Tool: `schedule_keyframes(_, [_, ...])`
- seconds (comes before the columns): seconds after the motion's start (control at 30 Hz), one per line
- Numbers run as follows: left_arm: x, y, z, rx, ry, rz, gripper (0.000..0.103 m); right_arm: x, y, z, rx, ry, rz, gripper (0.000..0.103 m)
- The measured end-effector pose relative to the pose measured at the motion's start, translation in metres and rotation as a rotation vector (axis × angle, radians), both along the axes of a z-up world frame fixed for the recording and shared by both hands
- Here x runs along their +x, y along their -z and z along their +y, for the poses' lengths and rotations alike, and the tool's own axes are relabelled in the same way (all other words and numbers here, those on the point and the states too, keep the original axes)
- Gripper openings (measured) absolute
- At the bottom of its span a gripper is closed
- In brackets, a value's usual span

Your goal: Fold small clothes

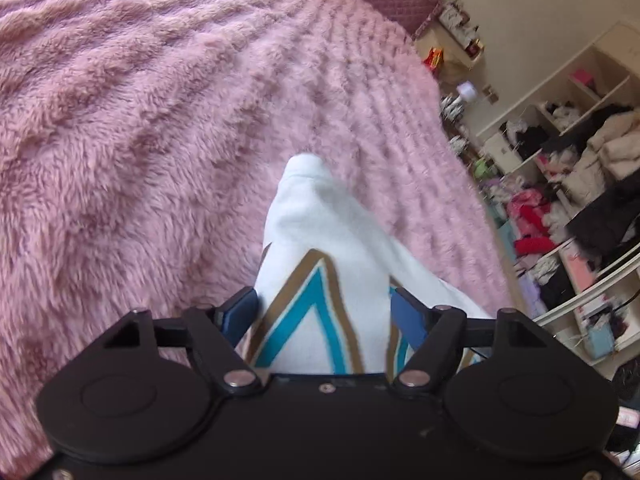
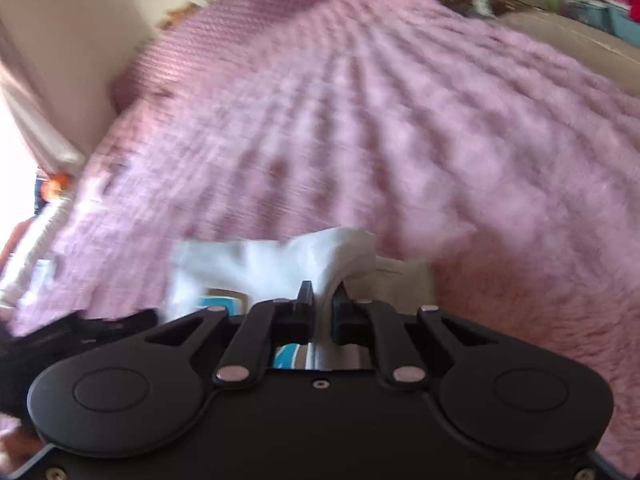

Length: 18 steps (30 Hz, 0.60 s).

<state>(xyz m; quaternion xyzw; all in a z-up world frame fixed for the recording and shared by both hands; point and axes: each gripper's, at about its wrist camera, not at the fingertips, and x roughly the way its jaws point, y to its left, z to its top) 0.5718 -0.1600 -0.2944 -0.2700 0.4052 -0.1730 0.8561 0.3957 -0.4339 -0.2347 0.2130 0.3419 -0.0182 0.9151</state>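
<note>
- No text, label, brand, number or sign can be read in either wrist view.
- The small framed sign (image 1: 453, 17) on the far shelf beside the bed carries dark marks too small to make out.
- The red and yellow packet (image 1: 435, 58) below it shows print, also unreadable.
</note>
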Motion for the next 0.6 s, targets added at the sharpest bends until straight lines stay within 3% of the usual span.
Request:
schedule_keyframes(0.07, [0.002, 0.005, -0.006, 0.021, 0.01, 0.019, 0.075, 0.008, 0.018, -0.012, 0.066, 0.032, 0.049, 0.005])
schedule_keyframes(0.17, [0.005, 0.013, -0.014, 0.08, 0.048, 0.016, 0.075, 0.002, 0.029, -0.014, 0.091, 0.046, 0.028, 0.007])
schedule_keyframes(0.37, [-0.004, 0.01, -0.003, 0.076, 0.061, 0.019, 0.075, -0.023, 0.005, -0.007, 0.067, 0.016, -0.006, 0.023])
schedule_keyframes(0.5, [-0.039, -0.006, 0.018, 0.069, 0.116, -0.019, 0.075, -0.067, -0.012, -0.006, 0.063, -0.039, -0.041, 0.024])
schedule_keyframes(0.6, [-0.068, -0.003, 0.035, 0.045, 0.144, 0.007, 0.075, -0.097, -0.011, -0.003, 0.051, -0.068, -0.029, 0.026])
